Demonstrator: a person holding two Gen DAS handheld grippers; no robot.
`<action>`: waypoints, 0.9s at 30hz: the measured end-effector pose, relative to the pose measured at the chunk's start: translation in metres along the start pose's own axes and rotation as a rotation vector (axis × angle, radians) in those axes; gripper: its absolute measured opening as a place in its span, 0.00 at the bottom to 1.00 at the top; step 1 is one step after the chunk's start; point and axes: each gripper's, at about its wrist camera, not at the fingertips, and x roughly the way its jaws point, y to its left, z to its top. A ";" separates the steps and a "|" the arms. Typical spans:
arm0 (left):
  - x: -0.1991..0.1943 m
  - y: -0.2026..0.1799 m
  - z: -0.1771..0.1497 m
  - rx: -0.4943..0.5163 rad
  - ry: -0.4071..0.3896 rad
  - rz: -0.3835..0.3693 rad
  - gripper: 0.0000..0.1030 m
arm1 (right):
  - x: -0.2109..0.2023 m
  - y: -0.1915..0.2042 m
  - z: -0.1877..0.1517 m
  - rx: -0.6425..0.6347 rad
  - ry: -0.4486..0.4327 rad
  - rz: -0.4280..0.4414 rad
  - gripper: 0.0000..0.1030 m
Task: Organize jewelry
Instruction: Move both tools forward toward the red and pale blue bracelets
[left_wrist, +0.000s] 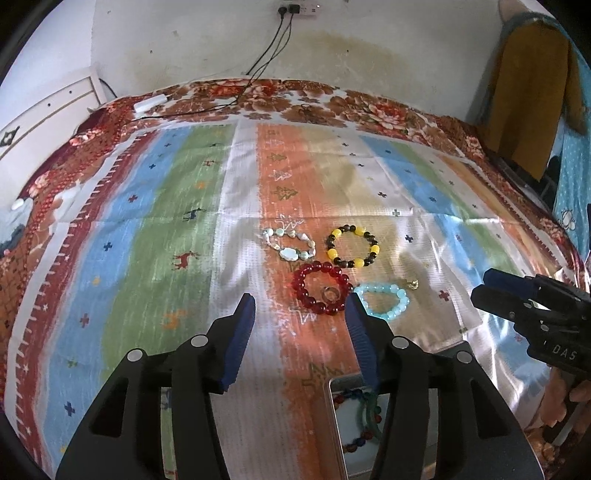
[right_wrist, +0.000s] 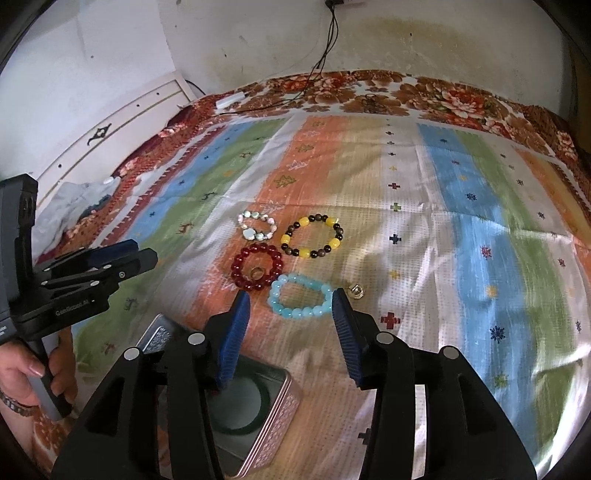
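Several bead bracelets lie on the striped cloth: a red one (left_wrist: 320, 288) (right_wrist: 258, 270) with a small ring (left_wrist: 329, 294) (right_wrist: 257, 273) inside it, a light blue one (left_wrist: 384, 298) (right_wrist: 300, 298), a yellow-and-dark one (left_wrist: 352, 245) (right_wrist: 313, 236), and a pale stone one (left_wrist: 289, 243) (right_wrist: 256, 225). A small gold piece (left_wrist: 412, 284) (right_wrist: 356, 290) lies right of the blue bracelet. My left gripper (left_wrist: 301, 308) is open and empty, just short of the red bracelet. My right gripper (right_wrist: 291, 301) is open and empty, its tips on either side of the blue bracelet and above it. An open metal tin (left_wrist: 332, 417) (right_wrist: 284, 397) under the grippers holds a green bangle (right_wrist: 255, 421) and beads.
The tin's lid (right_wrist: 157, 338) stands up left of the tin. A person's hand (right_wrist: 22, 373) holds the left gripper's handle. Cables (left_wrist: 240, 96) and a white adapter (left_wrist: 149, 103) lie at the bed's far edge by the wall. A yellow garment (left_wrist: 532, 103) hangs at the right.
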 end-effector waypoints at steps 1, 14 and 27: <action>0.003 -0.001 0.002 0.005 0.002 0.004 0.50 | 0.002 -0.002 0.001 0.005 0.006 0.004 0.45; 0.036 0.006 0.020 -0.044 0.078 -0.045 0.52 | 0.030 -0.021 0.019 0.056 0.080 0.007 0.48; 0.064 0.008 0.031 -0.050 0.140 -0.063 0.52 | 0.063 -0.037 0.017 0.140 0.242 0.084 0.48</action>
